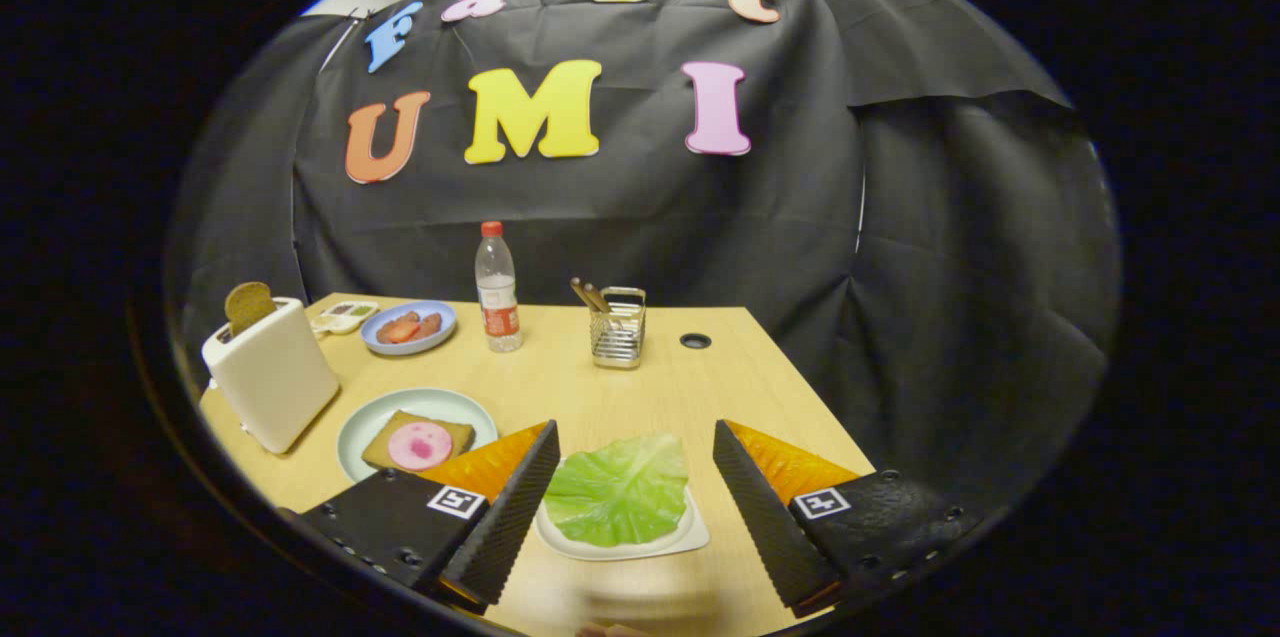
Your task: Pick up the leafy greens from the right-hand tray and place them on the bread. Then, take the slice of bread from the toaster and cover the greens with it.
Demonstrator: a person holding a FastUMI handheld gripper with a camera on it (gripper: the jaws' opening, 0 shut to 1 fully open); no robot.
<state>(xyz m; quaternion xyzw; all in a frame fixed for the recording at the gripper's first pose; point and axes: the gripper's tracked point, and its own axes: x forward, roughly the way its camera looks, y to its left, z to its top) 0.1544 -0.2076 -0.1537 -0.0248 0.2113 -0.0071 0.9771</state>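
Note:
A green leaf [618, 489] lies on a small white tray [690, 537] between my two fingers and below them. My gripper [635, 442] stands open above it, touching nothing. To the left of the fingers a pale round plate [365, 422] holds a slice of bread [385, 447] topped with a pink slice of meat [420, 445]. Further left stands a white toaster [272, 372] with a brown slice of bread [248, 305] sticking up from its slot.
Beyond the fingers on the wooden table [600, 387] stand a water bottle [497, 289], a wire holder [618, 327] with sticks, a blue plate [440, 335] of reddish food and a small white dish [345, 317]. A cable hole [695, 341] sits far right.

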